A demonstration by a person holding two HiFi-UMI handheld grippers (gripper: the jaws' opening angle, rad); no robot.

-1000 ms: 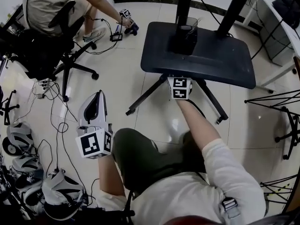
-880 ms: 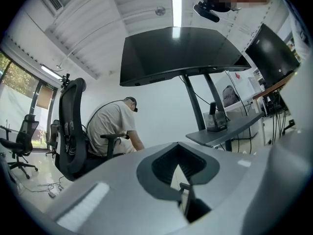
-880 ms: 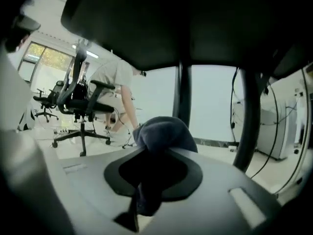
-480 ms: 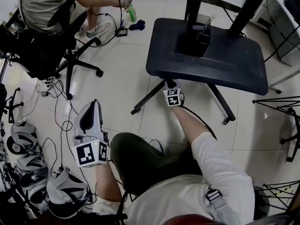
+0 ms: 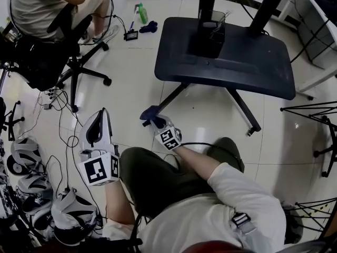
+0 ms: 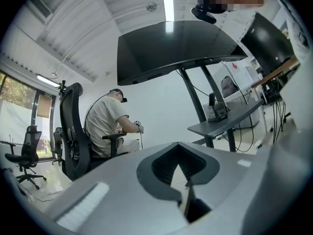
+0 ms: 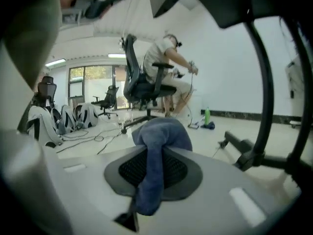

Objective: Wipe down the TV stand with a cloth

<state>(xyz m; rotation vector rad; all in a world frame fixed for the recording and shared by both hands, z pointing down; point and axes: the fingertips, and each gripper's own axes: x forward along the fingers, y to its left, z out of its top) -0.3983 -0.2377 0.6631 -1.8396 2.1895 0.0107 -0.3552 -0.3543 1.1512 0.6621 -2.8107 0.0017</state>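
Observation:
The TV stand [image 5: 247,57] is a dark flat plate on splayed wheeled legs, with two dark posts rising from it, at the top centre of the head view. My right gripper [image 5: 152,119] is low over the floor, in front of the stand's left leg, shut on a blue cloth [image 5: 149,112]. The right gripper view shows the cloth [image 7: 159,146] bunched and draped over the jaws, with the stand's leg [image 7: 254,153] to the right. My left gripper [image 5: 102,114] hangs by my left knee, shut and holding nothing. Its own view shows the plate [image 6: 171,48] from below.
A person [image 5: 47,4] sits on a black office chair [image 5: 52,57] at top left, with a green bottle [image 5: 141,13] and a dark rag on the floor nearby. Cables and white headsets [image 5: 21,157] crowd the left floor. A tripod [image 5: 316,125] stands at right.
My right gripper has drawn back from the stand's front edge, down and to the left, with the cloth in it. The left gripper has hardly moved. The seated person has set the bottle down.

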